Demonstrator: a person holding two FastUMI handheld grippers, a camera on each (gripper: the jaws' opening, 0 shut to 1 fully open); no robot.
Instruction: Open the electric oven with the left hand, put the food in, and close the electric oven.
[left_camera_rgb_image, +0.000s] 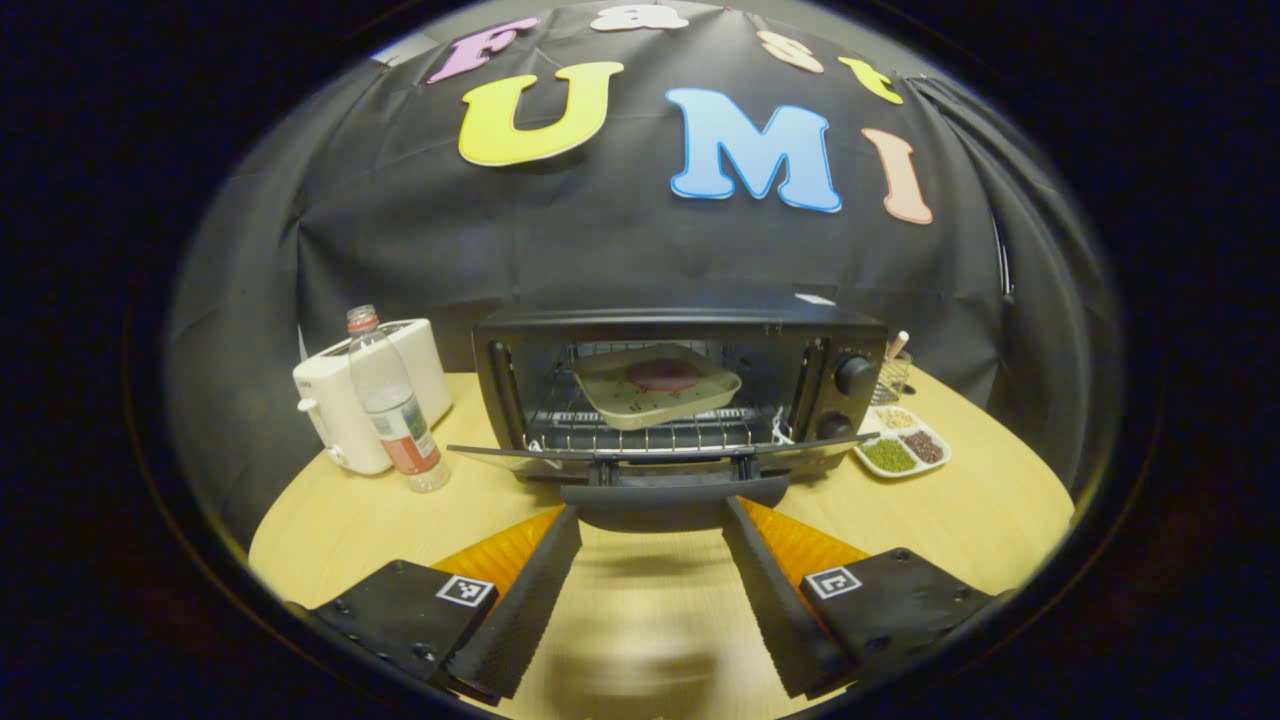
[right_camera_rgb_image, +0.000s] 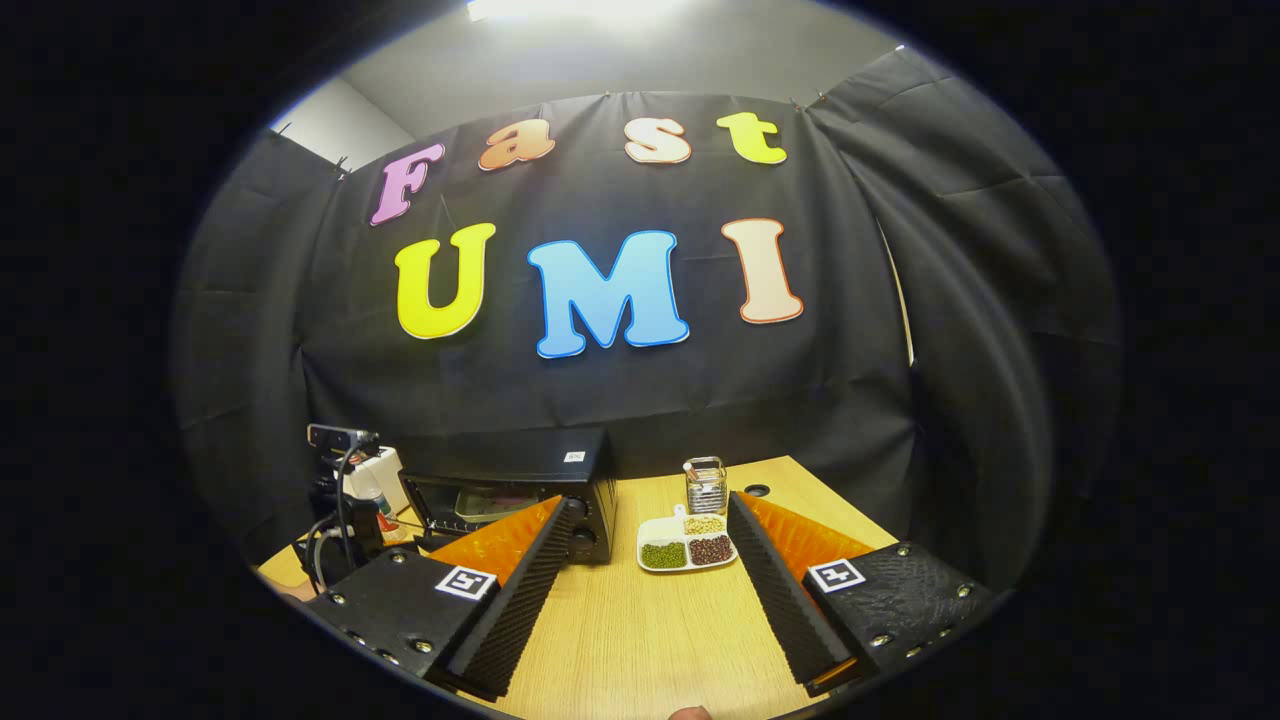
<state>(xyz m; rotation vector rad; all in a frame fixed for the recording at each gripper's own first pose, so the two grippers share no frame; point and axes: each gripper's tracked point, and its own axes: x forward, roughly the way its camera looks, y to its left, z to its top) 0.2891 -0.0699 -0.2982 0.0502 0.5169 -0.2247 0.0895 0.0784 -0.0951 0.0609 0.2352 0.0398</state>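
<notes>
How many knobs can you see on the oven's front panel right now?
2. Both sit on the oven panel right of the open door: the upper knob and the lower knob below it. The door edge crosses low there, so a third could be hidden.

Dim booth, glaring overhead light (right_camera_rgb_image: 560, 8), strong fisheye bending at edges.

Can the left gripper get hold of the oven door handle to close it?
Probably yes. The left gripper is open, and the door handle sits right between its fingers with nothing in between. The door hangs open, with the plate of food already on the rack.
</notes>
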